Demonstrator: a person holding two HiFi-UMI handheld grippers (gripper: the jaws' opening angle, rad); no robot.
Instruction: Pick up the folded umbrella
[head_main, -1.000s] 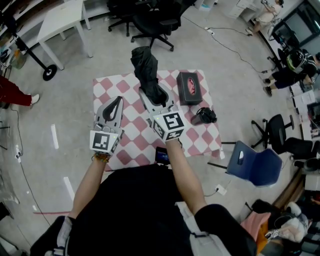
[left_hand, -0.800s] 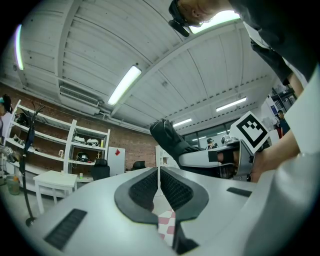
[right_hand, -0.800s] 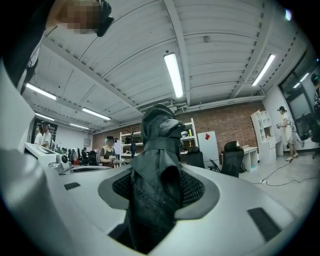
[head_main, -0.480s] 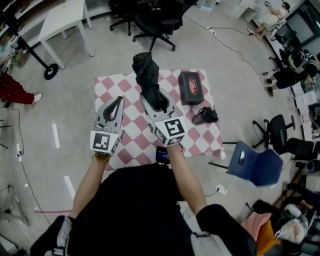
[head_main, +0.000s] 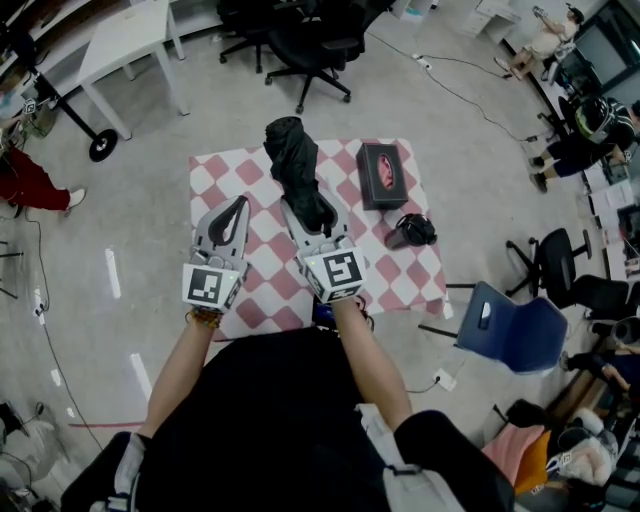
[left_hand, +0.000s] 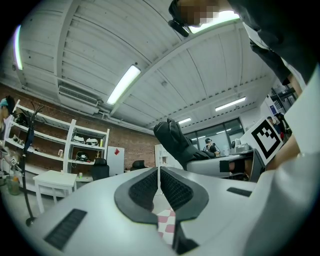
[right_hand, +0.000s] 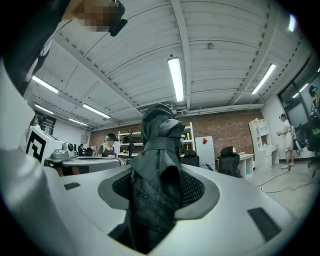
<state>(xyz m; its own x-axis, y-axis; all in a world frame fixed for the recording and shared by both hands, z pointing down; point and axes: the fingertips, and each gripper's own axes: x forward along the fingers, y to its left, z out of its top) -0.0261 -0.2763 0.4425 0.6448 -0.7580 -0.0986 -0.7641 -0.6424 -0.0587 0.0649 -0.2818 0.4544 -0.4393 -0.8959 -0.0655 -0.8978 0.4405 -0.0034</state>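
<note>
The folded black umbrella (head_main: 296, 160) is clamped near one end between the pads of my right gripper (head_main: 317, 213) and juts out over the pink-and-white checkered cloth (head_main: 400, 282). In the right gripper view the umbrella (right_hand: 156, 165) fills the gap between both pads of the right gripper (right_hand: 157, 192) and rises in front of the camera. My left gripper (head_main: 232, 208) hovers to the left of it over the cloth, shut with nothing in it. In the left gripper view its pads of the left gripper (left_hand: 159, 181) meet, and the umbrella (left_hand: 176, 144) shows to the right.
On the cloth lie a dark box with a red oval opening (head_main: 379, 175) and a small black object (head_main: 408, 231). A blue chair (head_main: 508, 332) stands at the right, a black office chair (head_main: 310, 45) beyond the cloth, a white table (head_main: 122, 40) at the far left.
My right gripper has drawn a little lower and nearer to the person with the umbrella still in it. The left gripper has stayed put.
</note>
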